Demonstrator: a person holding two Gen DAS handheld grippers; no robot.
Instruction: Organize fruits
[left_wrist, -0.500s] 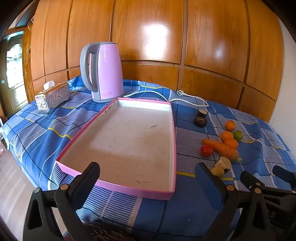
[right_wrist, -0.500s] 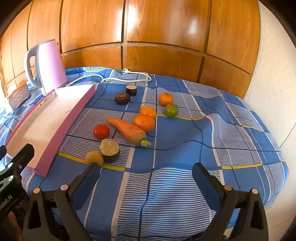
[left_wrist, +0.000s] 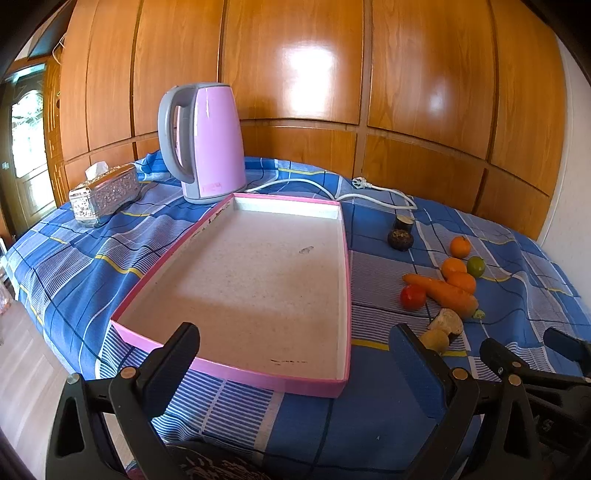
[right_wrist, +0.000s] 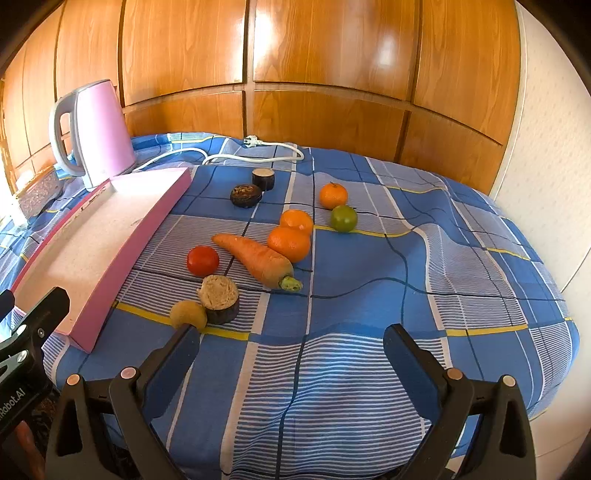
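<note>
Both tools were spread wide w/ nothing between the jaws: your left gripper (left_wrist: 295, 354) hung over the near edge of the pink tray (left_wrist: 236, 373), your right gripper (right_wrist: 291, 350) over bare blue checked cloth (right_wrist: 369, 369), short of the produce. Neither touched anything.

Task items all lay on the cloth, right of the tray; tray held no fruit. Layout in right wrist view: tomato (right_wrist: 202, 260) just beside the carrot (right_wrist: 256, 260); two oranges (right_wrist: 290, 243) touching each other, nearer one against the carrot; third orange (right_wrist: 333, 195) and green lime (right_wrist: 344, 218) further back, close together. Nearest you: small yellow fruit (right_wrist: 188, 314) touching a cut brown-skinned piece (right_wrist: 219, 299). Two dark pieces (right_wrist: 246, 195) sat near the tray's far corner.

Risks, as judged:
- Round fruit on soft wrinkled cloth: a finger nudging one side would prob. roll it away, maybe toward the table edge on the right.
- Clustered items: closing on an orange might catch the carrot or its neighbour too.
- Yellow fruit sat just at your right tool's left finger (right_wrist: 173, 354); moving fwd could knock it before you closed.
- Tray wall could block a low carry-over; lift first.
- Carrot isn't fruit; sorting it in would be a mistake.
- Kettle (left_wrist: 207, 144) & cord (left_wrist: 332, 190) behind the tray: avoid snagging.
</note>
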